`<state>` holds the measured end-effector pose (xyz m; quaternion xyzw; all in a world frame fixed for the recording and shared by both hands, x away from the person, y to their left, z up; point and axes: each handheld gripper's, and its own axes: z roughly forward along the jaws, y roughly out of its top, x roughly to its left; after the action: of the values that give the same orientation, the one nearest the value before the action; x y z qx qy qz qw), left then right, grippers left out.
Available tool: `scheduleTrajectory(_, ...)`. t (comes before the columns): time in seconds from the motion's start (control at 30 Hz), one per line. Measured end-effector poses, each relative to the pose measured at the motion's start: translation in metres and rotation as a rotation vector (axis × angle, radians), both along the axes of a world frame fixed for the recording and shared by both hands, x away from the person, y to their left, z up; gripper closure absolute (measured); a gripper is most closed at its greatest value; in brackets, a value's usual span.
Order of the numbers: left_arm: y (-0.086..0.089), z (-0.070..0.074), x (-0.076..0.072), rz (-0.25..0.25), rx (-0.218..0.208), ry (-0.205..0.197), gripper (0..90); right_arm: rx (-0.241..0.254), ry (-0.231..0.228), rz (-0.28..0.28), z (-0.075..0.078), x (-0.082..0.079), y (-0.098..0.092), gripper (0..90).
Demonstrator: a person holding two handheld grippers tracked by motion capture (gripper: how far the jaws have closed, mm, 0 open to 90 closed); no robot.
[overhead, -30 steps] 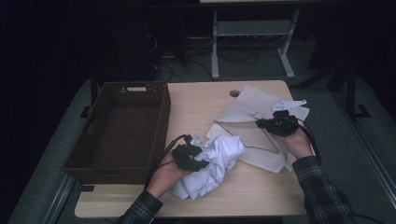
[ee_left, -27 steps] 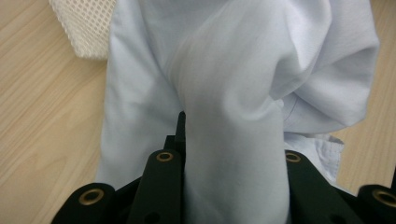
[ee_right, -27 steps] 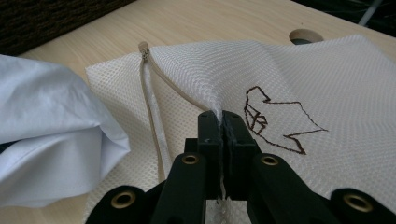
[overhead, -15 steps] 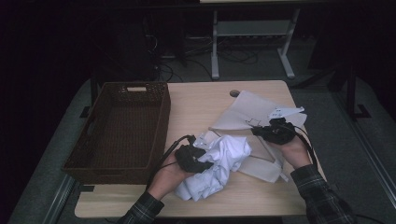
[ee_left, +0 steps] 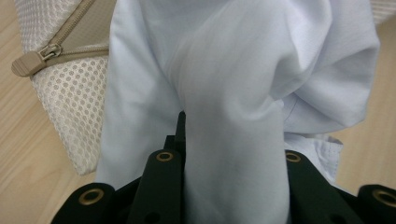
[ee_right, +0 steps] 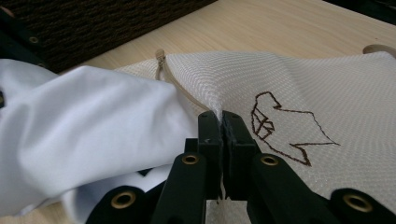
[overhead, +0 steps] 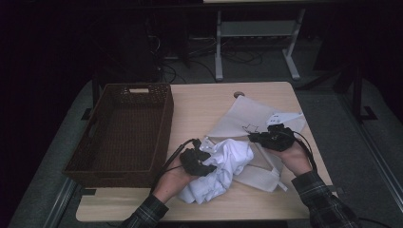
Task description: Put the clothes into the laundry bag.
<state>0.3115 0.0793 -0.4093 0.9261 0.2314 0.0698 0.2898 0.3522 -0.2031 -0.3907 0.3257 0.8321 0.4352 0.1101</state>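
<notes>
Right gripper (ee_right: 219,140) pinches mesh bag (ee_right: 327,93) edge; bare table (overhead: 204,107) beyond.

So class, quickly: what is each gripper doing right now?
Left gripper: closed on the white garment.
Right gripper: shut on the mesh bag.

This looks like a lab or test room, dim around the edges. A small wooden worktop (overhead: 204,104) stands on grey carpet (overhead: 342,133); beyond its far edge loose cables (overhead: 190,61) trail on the floor beside a white metal stand (overhead: 252,38).
</notes>
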Motion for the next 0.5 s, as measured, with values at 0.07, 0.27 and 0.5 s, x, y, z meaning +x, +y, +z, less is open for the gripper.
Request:
scheduleTrajectory(0.07,0.0,-0.004,0.004,0.02,0.008,0.009,72.2,-0.001,0.0,0.008,0.0,0.0,0.003,86.5)
scheduleTrajectory(0.27,0.001,-0.015,0.019,0.112,0.003,0.052,72.2,0.001,-0.002,0.024,0.001,0.0,0.007,86.5)
scheduleTrajectory(0.5,-0.003,-0.014,0.024,0.147,0.009,0.055,72.2,0.006,-0.001,0.033,0.002,-0.001,0.011,86.5)
